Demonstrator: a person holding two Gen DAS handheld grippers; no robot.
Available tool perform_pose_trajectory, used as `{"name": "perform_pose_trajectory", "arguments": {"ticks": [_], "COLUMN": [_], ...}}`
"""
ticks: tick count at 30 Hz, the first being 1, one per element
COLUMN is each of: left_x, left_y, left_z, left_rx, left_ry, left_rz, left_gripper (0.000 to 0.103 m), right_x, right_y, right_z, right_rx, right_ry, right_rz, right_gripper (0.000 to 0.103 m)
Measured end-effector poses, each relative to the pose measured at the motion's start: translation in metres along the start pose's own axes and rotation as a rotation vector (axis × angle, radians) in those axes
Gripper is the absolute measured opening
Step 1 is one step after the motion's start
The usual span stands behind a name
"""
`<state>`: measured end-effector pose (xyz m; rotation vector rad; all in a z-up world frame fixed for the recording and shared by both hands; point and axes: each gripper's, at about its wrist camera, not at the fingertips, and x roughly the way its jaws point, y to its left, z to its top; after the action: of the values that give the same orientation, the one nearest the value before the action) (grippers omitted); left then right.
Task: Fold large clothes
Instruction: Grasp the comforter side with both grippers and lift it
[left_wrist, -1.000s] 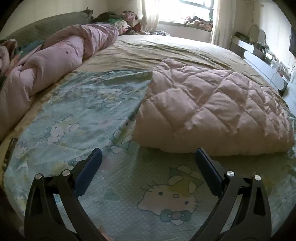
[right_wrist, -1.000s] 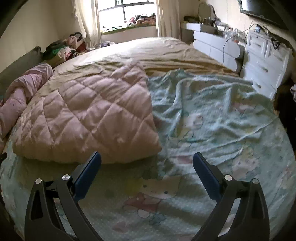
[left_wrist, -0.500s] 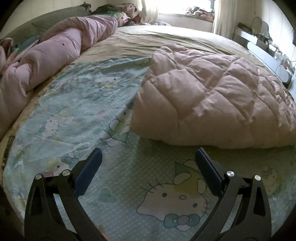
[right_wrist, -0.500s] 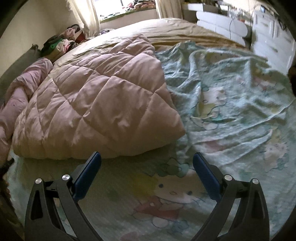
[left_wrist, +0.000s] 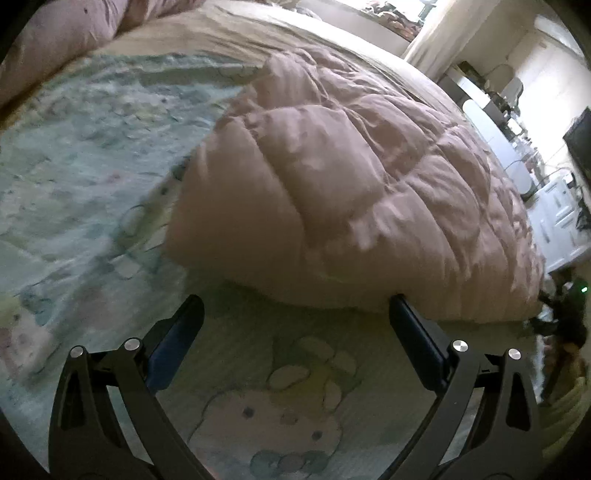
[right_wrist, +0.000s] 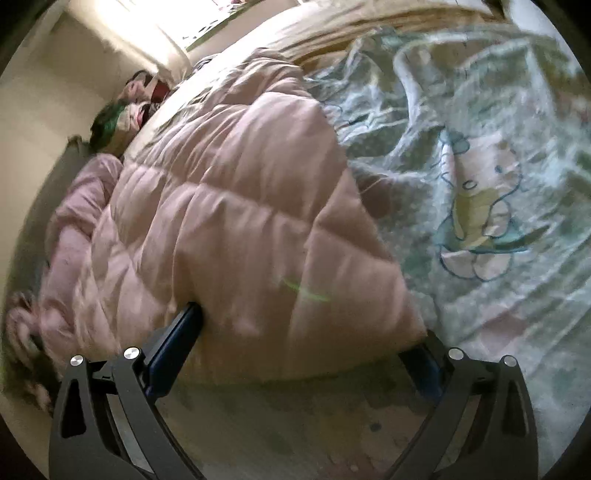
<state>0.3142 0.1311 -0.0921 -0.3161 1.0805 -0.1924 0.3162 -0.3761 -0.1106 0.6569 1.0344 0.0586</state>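
Pink quilted coat (left_wrist: 351, 184) now fills both views; left tool (left_wrist: 295, 317) and right tool (right_wrist: 306, 328), spread wide, have closed on its six-o'clock hem, ready to grip.

Quilted jacket (left_wrist: 351, 192): I see puffy pink cloth, stitched in diamonds, faint sheen.
Sheet (left_wrist: 85, 155): thin printed cloth, matt, wrinkled.
Left gripper (left_wrist: 295, 314): matt black plastic arms, shiny metal rivets, blue pads.
Right gripper (right_wrist: 306, 328): looks the same to me.

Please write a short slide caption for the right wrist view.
Open right gripper reaching the pink quilted garment's near edge.
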Motion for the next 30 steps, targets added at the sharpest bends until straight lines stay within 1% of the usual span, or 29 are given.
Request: {"name": "perform_pose_trajectory", "arguments": {"ticks": [1, 4, 6, 8, 10, 11, 13, 14, 15, 17, 19, 23, 25, 26, 27, 28, 29, 30], "left_x": [0.004, 0.013, 0.015, 0.013, 0.007, 0.004, 0.004, 0.007, 0.011, 0.019, 0.032, 0.048, 0.05, 0.05, 0.047, 0.046, 0.041, 0.033], "left_y": [0.001, 0.0, 0.005, 0.014, 0.029, 0.043, 0.062, 0.068, 0.069, 0.067, 0.063, 0.059, 0.053, 0.051, 0.05, 0.047, 0.044, 0.037], "left_z": [0.005, 0.018, 0.025, 0.026, 0.025, 0.025, 0.026, 0.028, 0.03, 0.036, 0.043, 0.057, 0.061, 0.062, 0.061, 0.062, 0.061, 0.062], "left_rx": [-0.009, -0.016, -0.03, -0.055, -0.109, -0.176, -0.269, -0.288, -0.286, -0.277, -0.299, -0.335, -0.342, -0.346, -0.352, -0.359, -0.349, -0.315], "left_ry": [0.01, 0.034, 0.059, 0.073, 0.061, 0.046, 0.027, 0.03, 0.037, 0.053, 0.078, 0.098, 0.084, 0.074, 0.063, 0.049, 0.038, 0.016], "left_rz": [-0.013, -0.046, -0.09, -0.153, -0.243, -0.31, -0.368, -0.338, -0.312, -0.323, -0.359, -0.362, -0.345, -0.331, -0.319, -0.304, -0.281, -0.25], "left_gripper": [0.094, 0.094, 0.094, 0.094, 0.094, 0.094, 0.094, 0.094, 0.094, 0.094, 0.095, 0.095, 0.095, 0.095, 0.094, 0.091, 0.079, 0.072], "right_x": [0.003, 0.007, 0.011, 0.015, 0.018, 0.018, 0.019, 0.019, 0.021, 0.023, 0.025, 0.03, 0.033, 0.033, 0.034, 0.032, 0.03, 0.027], "right_y": [-0.004, -0.008, -0.012, -0.014, -0.017, -0.018, -0.018, -0.018, -0.017, -0.015, -0.014, -0.011, -0.007, -0.005, -0.002, 0.0, 0.005, 0.011], "right_z": [0.005, 0.013, 0.02, 0.027, 0.029, 0.03, 0.032, 0.033, 0.035, 0.038, 0.038, 0.043, 0.047, 0.049, 0.05, 0.05, 0.051, 0.053], "right_rx": [0.032, 0.06, 0.085, 0.104, 0.113, 0.111, 0.104, 0.099, 0.097, 0.094, 0.087, 0.071, 0.073, 0.072, 0.069, 0.062, 0.043, 0.025], "right_ry": [0.007, 0.02, 0.035, 0.047, 0.054, 0.056, 0.055, 0.054, 0.053, 0.053, 0.054, 0.071, 0.076, 0.074, 0.069, 0.065, 0.058, 0.049], "right_rz": [0.022, 0.049, 0.069, 0.092, 0.111, 0.114, 0.116, 0.115, 0.114, 0.109, 0.104, 0.096, 0.096, 0.098, 0.099, 0.104, 0.105, 0.1], "right_gripper": [0.099, 0.099, 0.099, 0.099, 0.099, 0.099, 0.099, 0.099, 0.099, 0.099, 0.099, 0.099, 0.099, 0.095, 0.087, 0.082, 0.069, 0.059]}}
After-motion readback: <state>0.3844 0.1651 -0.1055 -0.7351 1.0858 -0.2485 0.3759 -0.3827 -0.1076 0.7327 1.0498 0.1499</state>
